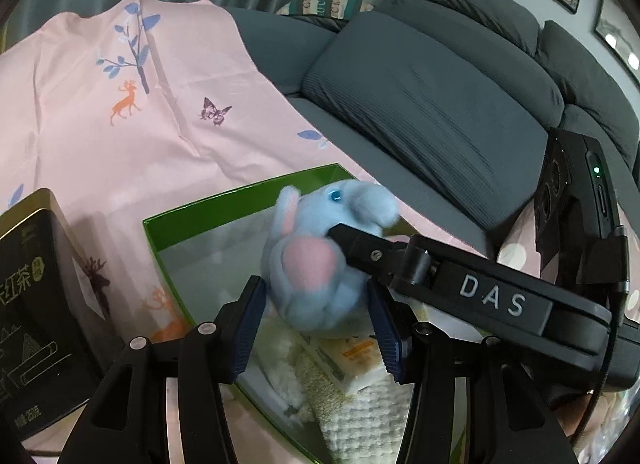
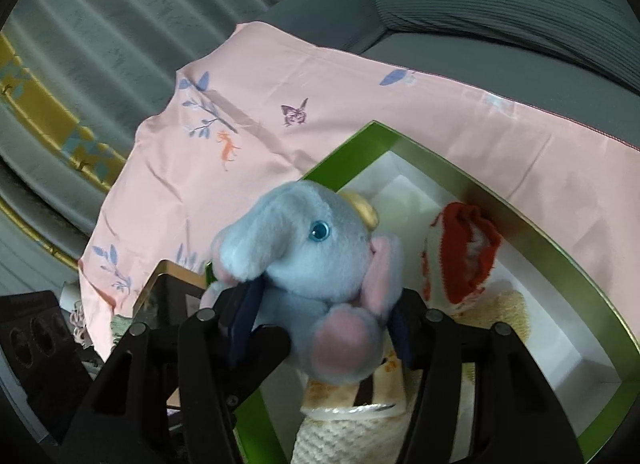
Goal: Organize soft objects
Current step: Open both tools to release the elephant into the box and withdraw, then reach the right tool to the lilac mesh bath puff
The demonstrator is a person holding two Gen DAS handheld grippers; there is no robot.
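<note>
A blue plush elephant [image 1: 316, 272] with pink ears and feet hangs over an open green box [image 1: 240, 192] with a white inside. My left gripper [image 1: 316, 324] is shut on its body, a blue pad on either side. My right gripper [image 2: 322, 328] is shut on the same elephant [image 2: 320, 264], one pad under the trunk and one behind the ear. In the left wrist view one of its fingers [image 1: 360, 248] comes in from the right onto the toy. Inside the box [image 2: 500, 200] lie a red and white knitted piece [image 2: 472, 248] and a cream knitted cloth [image 2: 352, 436].
The box rests on a pink printed sheet [image 1: 120, 124] spread over a seat. A black tea tin [image 1: 36, 304] stands left of the box. Grey sofa cushions [image 1: 440, 104] rise behind and to the right. Grey curtains [image 2: 100, 24] hang at the back.
</note>
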